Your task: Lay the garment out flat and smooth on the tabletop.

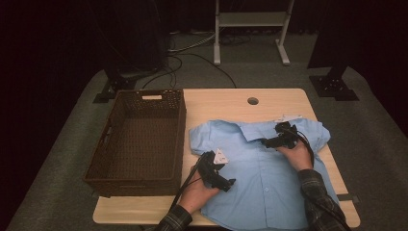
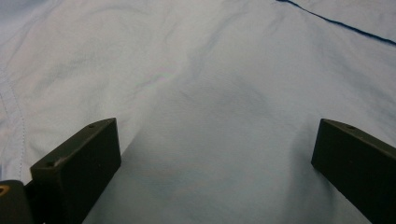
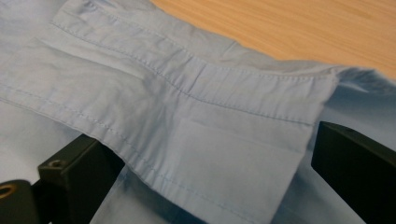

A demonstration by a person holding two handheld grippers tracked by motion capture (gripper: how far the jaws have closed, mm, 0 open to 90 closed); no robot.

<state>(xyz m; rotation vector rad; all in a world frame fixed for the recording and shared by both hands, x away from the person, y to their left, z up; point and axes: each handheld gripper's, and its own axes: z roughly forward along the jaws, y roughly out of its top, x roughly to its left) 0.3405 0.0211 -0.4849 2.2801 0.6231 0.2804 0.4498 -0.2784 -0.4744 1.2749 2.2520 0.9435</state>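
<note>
a light blue shirt (image 1: pixel 269 178) lies spread flat, front up, on the right half of the wooden table (image 1: pixel 216 103), collar toward the far edge, hem reaching the near edge. to its left sits a dark brown wicker basket (image 1: pixel 108 144), long side just beside the shirt's sleeve, and its woven floor is bare, nothing lying in it.

the left gripper (image 1: pixel 230 183) is low over the shirt's near-left part, by the side seam, held in the person's left hand (image 1: pixel 197 192). in the left gripper view its jaws stand wide apart with plain smooth cloth between them, pinching nothing; whether the tips touch the fabric i cannot tell.

the right gripper (image 1: pixel 266 143) is up at the collar (image 3: pixel 196 121), held in the right hand (image 1: pixel 296 156). in the right gripper view the jaws are spread too, one on each side of the collar flap, which lies across the gap between them; they are not closed on it. bare table wood shows just beyond the collar.

plaid sleeves (image 1: pixel 317 192) come in from the near edge. a small round hole (image 1: pixel 252 101) sits in the tabletop beyond the shirt.
</note>
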